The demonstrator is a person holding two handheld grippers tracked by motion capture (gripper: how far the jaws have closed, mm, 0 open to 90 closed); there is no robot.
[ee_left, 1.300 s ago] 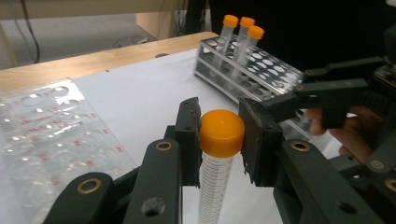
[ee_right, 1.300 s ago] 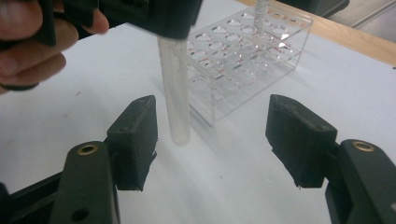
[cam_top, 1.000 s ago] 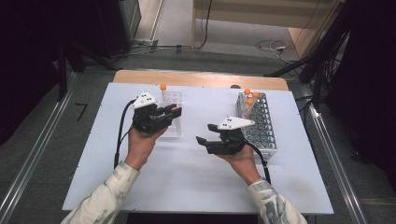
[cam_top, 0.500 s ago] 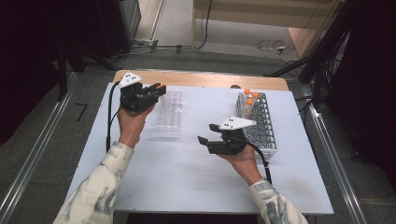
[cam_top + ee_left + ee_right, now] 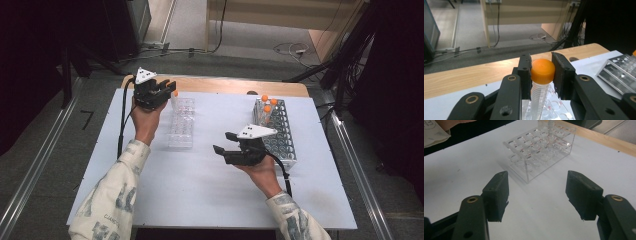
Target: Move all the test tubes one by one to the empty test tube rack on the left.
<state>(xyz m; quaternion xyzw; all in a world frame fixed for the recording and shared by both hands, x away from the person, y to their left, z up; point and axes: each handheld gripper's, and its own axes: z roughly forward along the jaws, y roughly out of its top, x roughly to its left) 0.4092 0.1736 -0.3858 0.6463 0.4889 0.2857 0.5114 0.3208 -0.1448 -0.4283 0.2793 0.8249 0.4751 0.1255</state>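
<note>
Left gripper [image 5: 167,90] clamping tube [image 5: 541,82] upright

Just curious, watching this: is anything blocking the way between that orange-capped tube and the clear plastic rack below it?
Nothing visible does. The left gripper grips the orange-capped clear plastic tube at its cap, directly above the far end of the clear acrylic rack. The rack's holes look empty. The right gripper hovers open, well away.

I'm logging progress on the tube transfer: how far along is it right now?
Early on. In hand: the left gripper is shut on an orange-capped tube at the far end of the clear rack. Its other wells look empty. Left: three orange-capped tubes wait in the metal rack; the right gripper is open, holding nothing.
</note>
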